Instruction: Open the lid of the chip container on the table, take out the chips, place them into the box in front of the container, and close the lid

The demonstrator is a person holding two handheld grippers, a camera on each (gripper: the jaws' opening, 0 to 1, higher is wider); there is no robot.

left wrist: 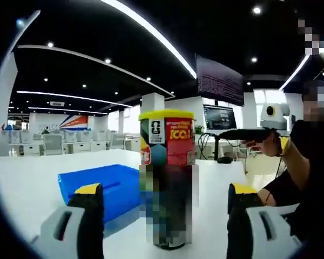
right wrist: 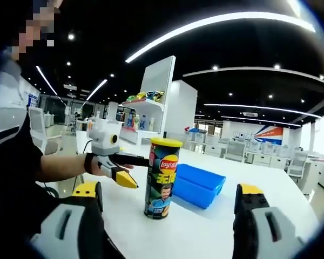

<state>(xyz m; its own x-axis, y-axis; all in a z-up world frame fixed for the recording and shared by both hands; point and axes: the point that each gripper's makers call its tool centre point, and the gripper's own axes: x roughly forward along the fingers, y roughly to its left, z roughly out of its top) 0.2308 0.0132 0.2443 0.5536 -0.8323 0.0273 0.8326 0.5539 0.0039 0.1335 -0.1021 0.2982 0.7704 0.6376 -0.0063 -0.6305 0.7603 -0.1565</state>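
The chip can (left wrist: 167, 183) stands upright on the white table (left wrist: 27, 183), its yellow lid (left wrist: 166, 114) on. It sits a short way ahead of my left gripper (left wrist: 166, 190), whose yellow-tipped jaws stand wide open with nothing between them. The blue box (left wrist: 100, 189) lies left of the can, close to it. My right gripper (left wrist: 230, 134) shows at the right, held in a hand above the table. In the right gripper view the can (right wrist: 162, 178) stands beyond my open right gripper (right wrist: 169, 190), the left gripper (right wrist: 127, 170) just left of it and the blue box (right wrist: 198, 184) behind it.
A person in black (left wrist: 308, 172) sits at the table's right side. Monitors (left wrist: 220, 116) and cables stand behind the table. Office chairs (right wrist: 235, 151), desks and a display shelf (right wrist: 146, 100) fill the background. Bare tabletop (right wrist: 205, 232) lies around the can.
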